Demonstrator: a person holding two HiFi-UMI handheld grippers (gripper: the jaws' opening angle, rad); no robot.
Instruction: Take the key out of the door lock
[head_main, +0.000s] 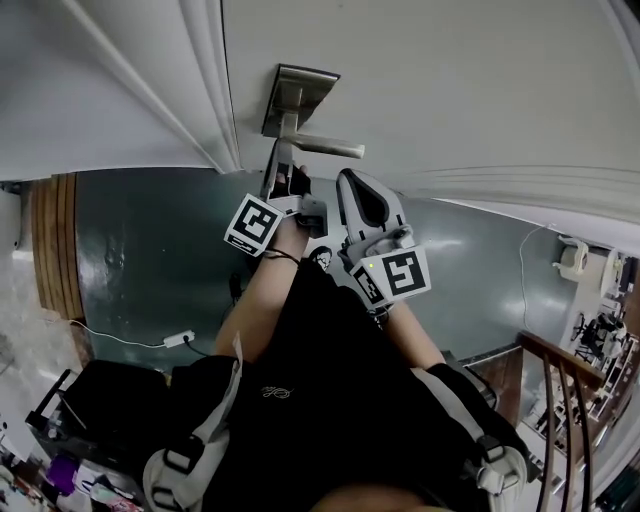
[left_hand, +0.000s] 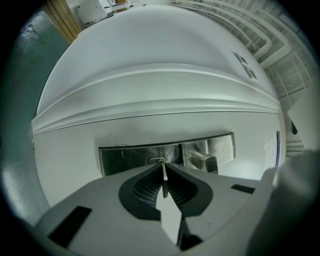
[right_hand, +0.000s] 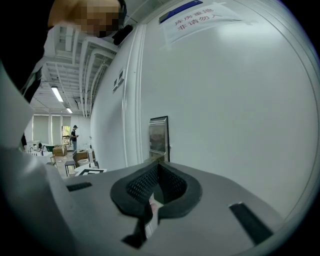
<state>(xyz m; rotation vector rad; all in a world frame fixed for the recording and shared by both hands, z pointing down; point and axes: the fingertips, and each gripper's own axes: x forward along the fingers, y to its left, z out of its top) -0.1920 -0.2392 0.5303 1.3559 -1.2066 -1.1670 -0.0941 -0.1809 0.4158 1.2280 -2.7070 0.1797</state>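
A brushed-steel lock plate with a lever handle sits on the white door. My left gripper is up against the plate just below the handle. In the left gripper view its jaws are shut on the thin metal key, seen edge-on. The key's far end meets the keyhole cylinder in the plate, left of the handle. My right gripper hangs beside it to the right, off the door. It is shut with nothing held, and the lock plate lies beyond its tips.
A raised moulding runs down the door left of the lock. A paper notice is stuck on the door. The dark green floor lies below, with a white cable and a wooden railing. A person stands far off.
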